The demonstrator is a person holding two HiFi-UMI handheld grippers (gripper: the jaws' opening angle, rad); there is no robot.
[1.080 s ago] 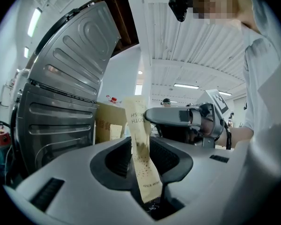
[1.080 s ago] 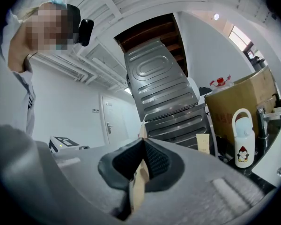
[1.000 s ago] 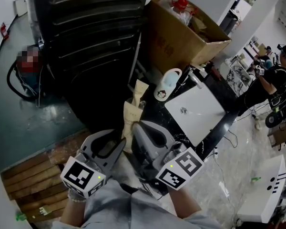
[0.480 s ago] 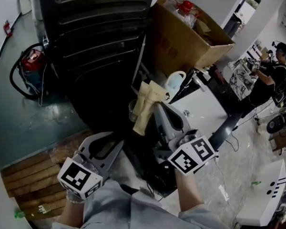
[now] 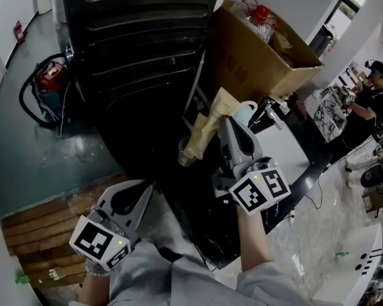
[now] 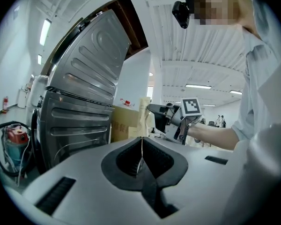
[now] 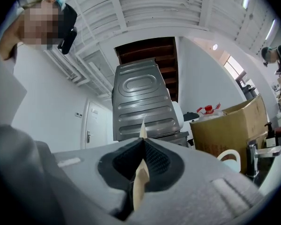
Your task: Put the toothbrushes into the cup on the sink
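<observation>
Counting across the head view gives two grippers, one toothbrush pack, one mug, one clear glass, one cardboard box, one tap and one white sink.

The right gripper (image 5: 226, 127) sits at centre frame. Its jaws are pressed together on the tan paper toothbrush pack (image 5: 207, 129). In the right gripper view the paper shows edge-on, pinched in the seam and poking out past the tips. Whether that paper wraps a single brush or several cannot be told. The pack hangs tilted in the air, in front of the dark ribbed metal cabinet (image 5: 140, 56) that fills the upper middle of the frame.

The left gripper (image 5: 139, 193) is at lower left, well apart from the pack. Its jaws are closed against each other with nothing between them.

The containers:
- **Mug:** The mug (image 5: 246, 112) is pale blue with a white handle. It stands just right of the pack's upper end in the frame, on the dark counter beside the tap (image 5: 272, 112). Its inside is not visible.
- **Clear glass:** The clear glass (image 5: 185, 153) sits by the pack's lower end, left of centre. Its contents cannot be made out.
- **Cardboard box:** The cardboard box (image 5: 262, 62) at upper right is open. It holds at least one clear bottle with a red cap (image 5: 262, 11) among other clutter.
- **Sink:** The sink (image 5: 292, 146) shows only as a white slice right of the right gripper, which covers part of it.

One red vacuum cleaner (image 5: 51, 75) stands at upper left on the grey floor. One person (image 5: 370, 91) is at the far right edge.
</observation>
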